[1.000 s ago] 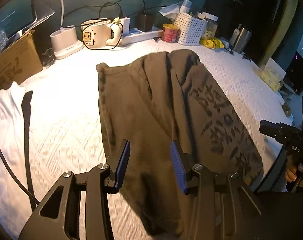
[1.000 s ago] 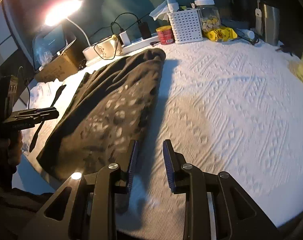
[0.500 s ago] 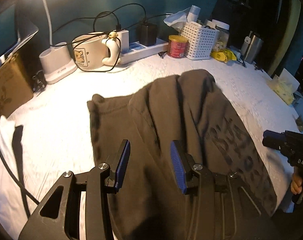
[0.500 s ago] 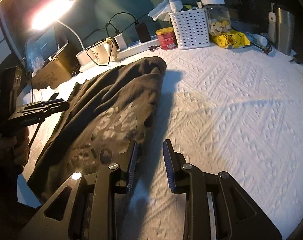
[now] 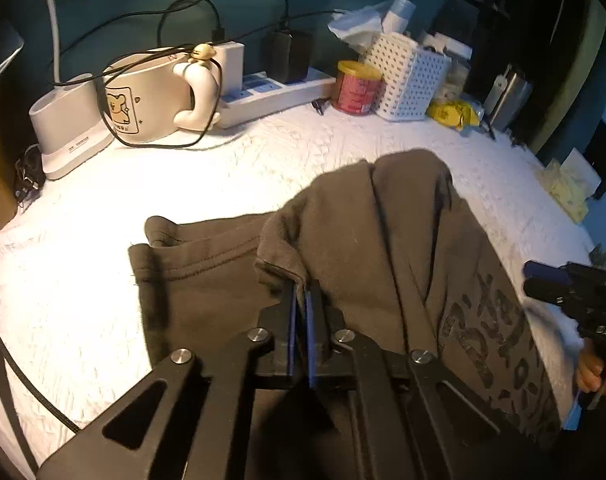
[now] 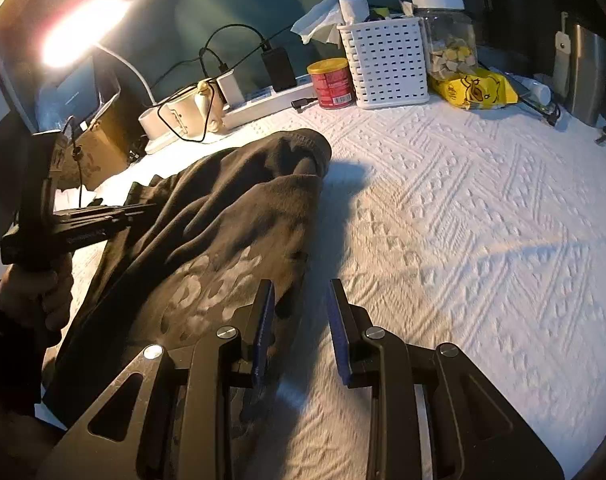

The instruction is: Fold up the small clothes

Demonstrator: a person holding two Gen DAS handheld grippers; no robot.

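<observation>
While a dark garment (image 5: pixel 383 248) is spread lengthwise on the white textured cover (image 6: pixel 483 220), running from the near edge toward the cluttered far edge, a fold of its fabric is pinched between the closed jaws of the left gripper (image 5: pixel 301 300). The right gripper (image 6: pixel 301 312) is held partly open over the garment's right-hand edge, with nothing gripped.

A dark teal wall (image 6: pixel 207 8) backs the scene. The surface (image 6: pixel 483 220) wears a white cloth embossed with diamond and zigzag patterns. At the upper left a lit lamp (image 6: pixel 83 28) throws warm glare, and its light falls yellow across the cloth, with long shadows. Along the wall stand a white power strip (image 5: pixel 275 94), a white perforated basket (image 6: pixel 385 64) and a cardboard box (image 6: pixel 103 148).
</observation>
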